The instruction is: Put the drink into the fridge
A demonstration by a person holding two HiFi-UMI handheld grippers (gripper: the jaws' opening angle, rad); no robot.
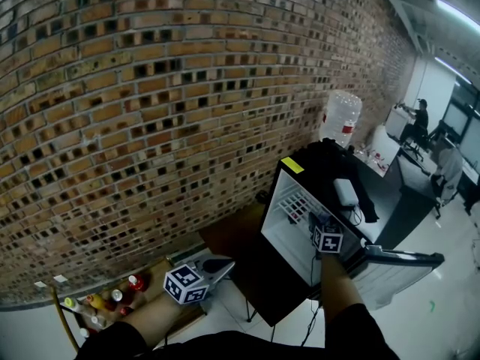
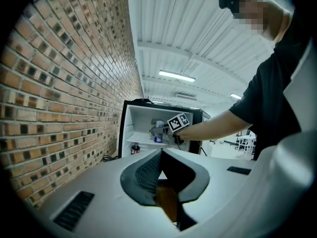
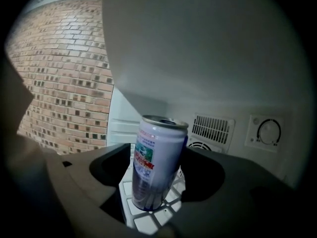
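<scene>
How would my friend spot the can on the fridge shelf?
Find the small black fridge standing open by the brick wall. On its white wire shelf, between the jaws of the right gripper, stands a tall white-and-blue can with a silver top; the drink lower down is dark and red.

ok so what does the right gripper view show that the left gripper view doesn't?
Only the right gripper view: the dial and vent grille on the fridge back wall, and the wire shelf under the can. Only the left gripper view: the person's arm, the marker cube, and a second drink lower in the fridge. Both: the can, the fridge interior and the brick wall.
</scene>
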